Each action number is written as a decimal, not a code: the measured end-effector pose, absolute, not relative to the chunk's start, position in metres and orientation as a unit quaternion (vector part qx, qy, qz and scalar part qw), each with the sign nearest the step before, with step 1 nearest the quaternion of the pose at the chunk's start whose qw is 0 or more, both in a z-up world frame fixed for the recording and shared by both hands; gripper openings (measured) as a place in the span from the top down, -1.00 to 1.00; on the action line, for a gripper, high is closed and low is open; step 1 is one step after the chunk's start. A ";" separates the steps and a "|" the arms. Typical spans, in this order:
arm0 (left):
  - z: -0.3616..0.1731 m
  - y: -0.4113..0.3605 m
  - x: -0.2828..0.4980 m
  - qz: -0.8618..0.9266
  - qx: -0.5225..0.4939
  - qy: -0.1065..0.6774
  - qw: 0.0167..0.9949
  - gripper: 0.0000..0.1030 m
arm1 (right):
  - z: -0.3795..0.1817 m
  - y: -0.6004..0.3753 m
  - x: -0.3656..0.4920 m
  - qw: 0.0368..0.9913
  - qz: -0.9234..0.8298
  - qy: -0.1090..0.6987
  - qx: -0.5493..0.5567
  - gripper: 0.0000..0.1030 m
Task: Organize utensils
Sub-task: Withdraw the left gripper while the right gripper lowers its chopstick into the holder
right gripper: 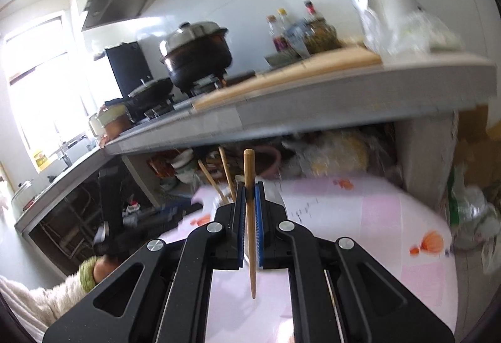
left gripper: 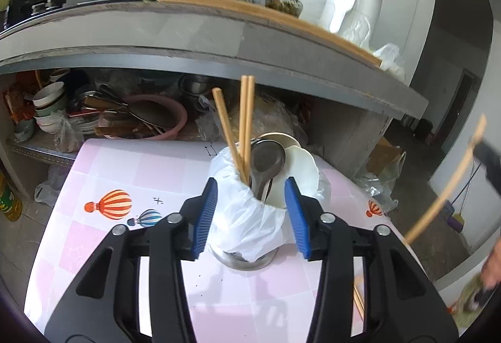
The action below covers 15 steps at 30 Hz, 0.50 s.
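On the pink table (left gripper: 103,167), a steel holder (left gripper: 244,261) lined with a plastic bag (left gripper: 244,217) is framed by the left gripper (left gripper: 250,214), jaws apart, probably not touching. One light, stiff, slippery chopstick (right gripper: 249,217) is pinched mid-length by the right gripper (right gripper: 249,208).

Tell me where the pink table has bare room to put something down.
Free: pink tiled table left of the bag-lined steel utensil holder, above the orange balloon sticker. Crowded: the holder, between the left gripper jaws.
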State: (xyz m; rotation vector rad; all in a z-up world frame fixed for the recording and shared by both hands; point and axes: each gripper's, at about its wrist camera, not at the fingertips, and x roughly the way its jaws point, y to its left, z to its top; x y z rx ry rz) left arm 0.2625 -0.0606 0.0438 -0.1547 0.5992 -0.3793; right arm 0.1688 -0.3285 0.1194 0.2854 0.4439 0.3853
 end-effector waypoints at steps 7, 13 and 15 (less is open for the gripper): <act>0.044 -0.030 0.231 -0.158 -0.088 0.276 0.944 -0.25 | 0.169 -0.320 0.218 0.946 0.218 0.182 0.157 0.88; 0.035 -0.010 0.213 -0.136 -0.075 0.281 0.947 -0.49 | 0.175 -0.303 0.272 0.934 0.235 0.199 0.179 0.88; 0.033 -0.004 0.210 -0.128 -0.070 0.282 0.948 -0.50 | 0.169 -0.294 0.289 0.939 0.221 0.205 0.165 0.88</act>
